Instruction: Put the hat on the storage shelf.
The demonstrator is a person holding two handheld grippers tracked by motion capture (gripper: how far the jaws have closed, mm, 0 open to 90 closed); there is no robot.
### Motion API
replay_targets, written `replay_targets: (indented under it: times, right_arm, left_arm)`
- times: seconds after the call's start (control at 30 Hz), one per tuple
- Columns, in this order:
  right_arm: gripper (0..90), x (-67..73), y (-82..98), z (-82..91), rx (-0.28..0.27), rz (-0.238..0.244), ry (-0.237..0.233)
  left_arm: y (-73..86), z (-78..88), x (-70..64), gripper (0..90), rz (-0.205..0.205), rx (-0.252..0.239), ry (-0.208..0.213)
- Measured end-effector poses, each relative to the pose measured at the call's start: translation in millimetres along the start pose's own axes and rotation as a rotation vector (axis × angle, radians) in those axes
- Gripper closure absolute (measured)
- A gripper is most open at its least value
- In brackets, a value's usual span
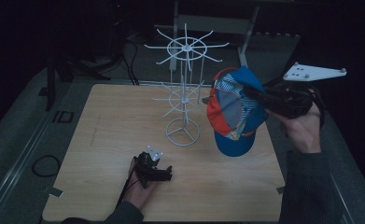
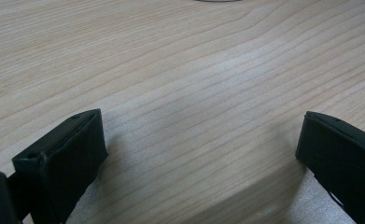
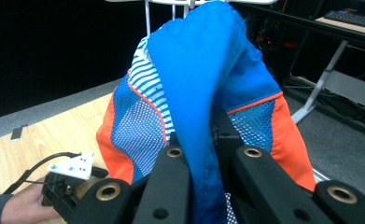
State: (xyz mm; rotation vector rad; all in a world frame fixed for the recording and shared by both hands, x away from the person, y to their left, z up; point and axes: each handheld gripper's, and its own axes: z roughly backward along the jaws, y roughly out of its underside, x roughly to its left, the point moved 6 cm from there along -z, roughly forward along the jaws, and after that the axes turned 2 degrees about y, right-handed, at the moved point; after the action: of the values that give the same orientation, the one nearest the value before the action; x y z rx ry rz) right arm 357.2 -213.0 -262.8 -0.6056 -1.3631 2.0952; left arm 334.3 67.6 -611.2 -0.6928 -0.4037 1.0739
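Observation:
A blue, orange and striped cap (image 1: 236, 112) hangs in the air to the right of a white wire hook stand (image 1: 185, 88). My right gripper (image 1: 255, 93) is shut on the cap's blue fabric (image 3: 194, 116), which is pinched between its black jaws and rises above them. The stand's top rods (image 3: 171, 4) show just behind the cap. My left gripper (image 1: 166, 173) rests low on the wooden table (image 1: 101, 140) near the front edge, a little left of the stand's ring base. Its jaws stand wide apart over bare wood (image 2: 199, 130), with nothing between them.
The white stand has two tiers of hooked arms and a ring base (image 1: 182, 132) at the table's middle. Dark cables and metal frame legs (image 1: 245, 32) lie beyond the far edge. Grey floor (image 1: 21, 130) surrounds the table.

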Motion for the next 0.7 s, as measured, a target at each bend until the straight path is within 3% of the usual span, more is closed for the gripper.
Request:
replay_targets:
  times: [0.7]
  right_arm:
    - [87.8,-0.2,-11.8,6.0,-0.041,0.009,-0.007]
  left_arm:
    - [0.0,0.1,0.1,1.9,-0.001,0.001,0.0]
